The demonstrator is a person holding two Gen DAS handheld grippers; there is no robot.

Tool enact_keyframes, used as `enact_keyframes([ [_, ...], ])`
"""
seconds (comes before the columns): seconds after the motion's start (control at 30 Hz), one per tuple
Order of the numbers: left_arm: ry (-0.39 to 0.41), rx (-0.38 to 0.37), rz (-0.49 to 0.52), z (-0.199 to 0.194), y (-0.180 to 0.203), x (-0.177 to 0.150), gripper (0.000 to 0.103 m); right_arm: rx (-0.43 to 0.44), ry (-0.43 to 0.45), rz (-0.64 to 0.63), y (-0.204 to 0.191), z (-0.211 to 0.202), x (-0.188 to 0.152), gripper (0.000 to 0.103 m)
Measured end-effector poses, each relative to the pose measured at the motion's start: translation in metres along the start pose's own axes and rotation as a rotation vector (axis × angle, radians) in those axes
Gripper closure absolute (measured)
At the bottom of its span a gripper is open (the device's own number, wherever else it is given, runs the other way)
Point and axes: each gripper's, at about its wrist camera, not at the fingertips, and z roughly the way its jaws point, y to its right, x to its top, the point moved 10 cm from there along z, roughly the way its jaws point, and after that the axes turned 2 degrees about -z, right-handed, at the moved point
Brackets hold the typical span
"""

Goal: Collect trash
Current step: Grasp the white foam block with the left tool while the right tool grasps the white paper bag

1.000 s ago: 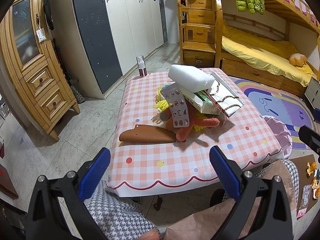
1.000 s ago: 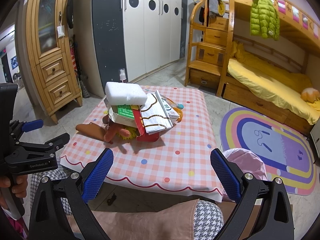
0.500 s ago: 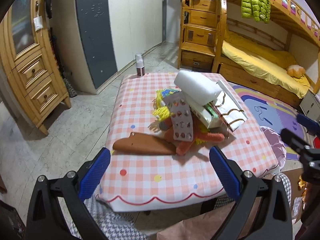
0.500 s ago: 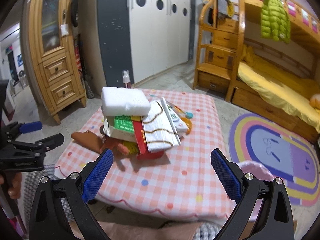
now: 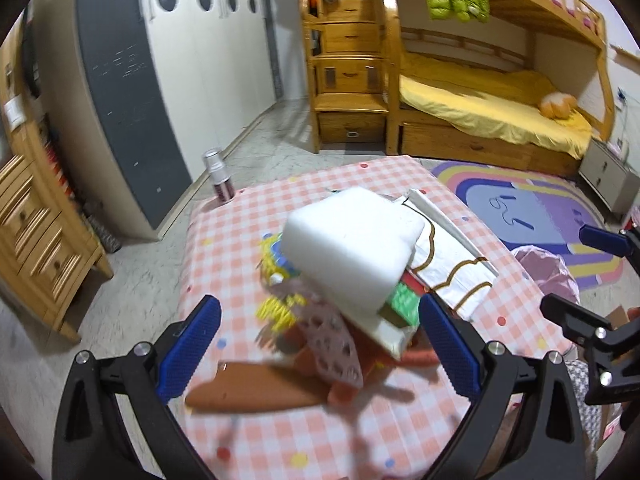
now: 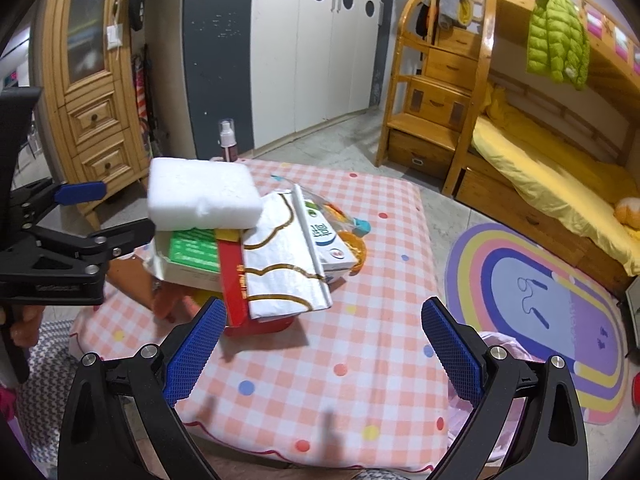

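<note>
A heap of trash lies on the pink checked table (image 5: 320,440). On top is a white foam block (image 5: 356,248) (image 6: 200,196). Under it are a green-and-white box (image 5: 402,304) (image 6: 192,248), a white bag with gold trim (image 5: 444,264) (image 6: 280,264), a red packet (image 6: 234,280) and a white carton (image 6: 326,236). A blister pack (image 5: 332,344) leans on the near side above a brown flat piece (image 5: 256,388). My left gripper (image 5: 318,346) is open, close in front of the heap. My right gripper (image 6: 323,352) is open, short of the bag's edge.
A small spray bottle (image 5: 218,176) (image 6: 227,136) stands at the table's far corner. A pink bag (image 5: 544,276) hangs beside the table over a rainbow rug (image 6: 540,300). Wardrobes, a wooden cabinet (image 6: 96,80) and a bunk bed (image 5: 480,100) ring the room.
Both grippers have moved forward and closer to the heap, which now fills more of each view. Both stay open. The left view is motion-blurred.
</note>
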Motion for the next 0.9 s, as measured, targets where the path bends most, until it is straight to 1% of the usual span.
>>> enact_keyframes([
  [0.13, -0.009, -0.035, 0.043, 0.019, 0.006, 0.007, 0.007, -0.010, -0.020, 0.008, 0.005, 0.010, -0.002, 0.006],
  [0.17, -0.015, -0.060, 0.042, 0.023, 0.007, 0.009, 0.007, -0.010, -0.022, 0.009, 0.005, 0.011, -0.001, 0.006],
  [0.2, -0.015, -0.093, 0.039, 0.024, 0.010, 0.010, 0.011, -0.008, -0.026, 0.012, 0.006, 0.013, -0.002, 0.006],
  [0.23, -0.014, -0.112, 0.039, 0.026, 0.011, 0.012, 0.021, -0.005, -0.028, 0.014, 0.006, 0.014, -0.002, 0.006],
  [0.33, 0.005, -0.148, 0.057, 0.021, 0.017, 0.016, 0.038, 0.009, -0.032, 0.013, 0.004, 0.017, -0.002, 0.006],
  [0.43, 0.045, -0.148, 0.066, 0.012, 0.020, 0.019, 0.044, 0.033, -0.038, 0.020, 0.002, 0.019, -0.002, 0.006],
  [0.5, 0.099, -0.141, 0.049, -0.006, 0.018, 0.024, 0.044, 0.051, -0.027, 0.029, 0.001, 0.019, 0.001, 0.006],
  [0.57, 0.148, -0.126, 0.027, -0.024, 0.014, 0.033, 0.044, 0.051, -0.009, 0.033, 0.000, 0.019, 0.003, 0.007],
  [0.67, 0.203, -0.081, -0.014, -0.050, 0.001, 0.039, 0.044, 0.071, 0.000, 0.013, -0.004, 0.025, 0.003, 0.011],
  [0.7, 0.209, -0.074, -0.032, -0.055, -0.004, 0.039, 0.044, 0.075, 0.001, 0.008, -0.004, 0.028, 0.004, 0.013],
  [0.77, 0.206, -0.062, -0.067, -0.060, -0.012, 0.033, 0.044, 0.108, -0.009, -0.009, -0.007, 0.037, 0.003, 0.029],
  [0.8, 0.201, -0.054, -0.077, -0.060, -0.015, 0.030, 0.044, 0.111, -0.021, -0.011, -0.007, 0.042, 0.002, 0.036],
  [0.9, 0.166, -0.037, -0.105, -0.055, -0.021, 0.015, 0.044, 0.125, -0.068, -0.016, -0.003, 0.062, -0.006, 0.036],
])
